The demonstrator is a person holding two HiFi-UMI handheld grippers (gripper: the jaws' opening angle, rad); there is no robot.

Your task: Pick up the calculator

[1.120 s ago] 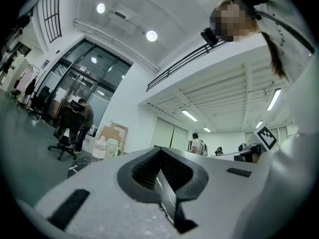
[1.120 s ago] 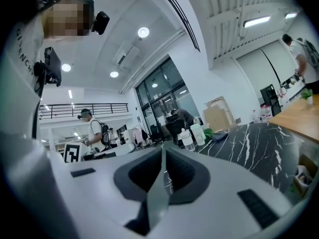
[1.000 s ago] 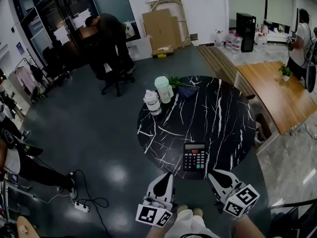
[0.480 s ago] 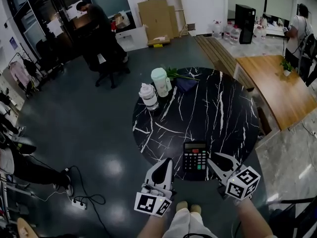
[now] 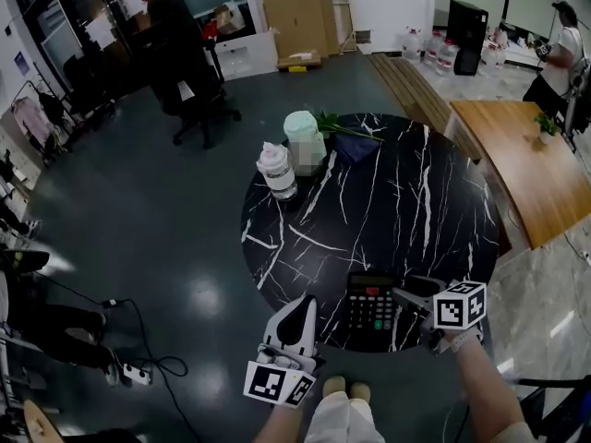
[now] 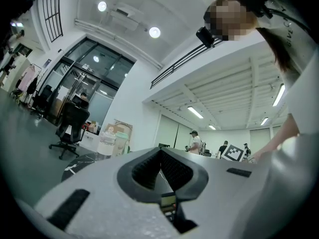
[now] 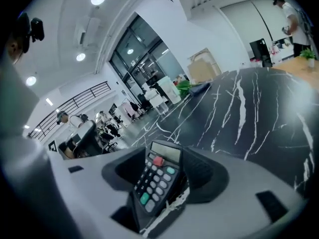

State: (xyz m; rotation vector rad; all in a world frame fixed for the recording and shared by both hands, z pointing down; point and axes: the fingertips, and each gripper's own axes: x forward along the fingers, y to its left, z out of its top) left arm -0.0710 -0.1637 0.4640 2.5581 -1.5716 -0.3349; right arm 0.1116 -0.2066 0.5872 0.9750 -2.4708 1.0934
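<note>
The black calculator (image 5: 371, 308) lies flat near the front edge of the round black marble table (image 5: 369, 220). My right gripper (image 5: 409, 297) has come in low from the right, at the calculator's right edge. In the right gripper view the calculator (image 7: 158, 176) lies between the jaws of the right gripper (image 7: 167, 171). Those jaws are opening, and the pads do not press on it. My left gripper (image 5: 303, 314) hovers at the table's front rim, left of the calculator. In the left gripper view the left gripper (image 6: 160, 164) has its pads together on nothing.
A white bottle (image 5: 276, 171), a pale green cup (image 5: 302, 135), a green sprig and a dark blue cloth (image 5: 355, 146) stand at the table's far side. A wooden desk (image 5: 517, 173) lies to the right. An office chair with a person (image 5: 180, 53) is far back; a power strip (image 5: 125, 374) lies on the floor.
My right gripper has dropped and swung in to the calculator's right edge, and its jaws have gone from shut to wide. The left gripper edged forward a little, still shut.
</note>
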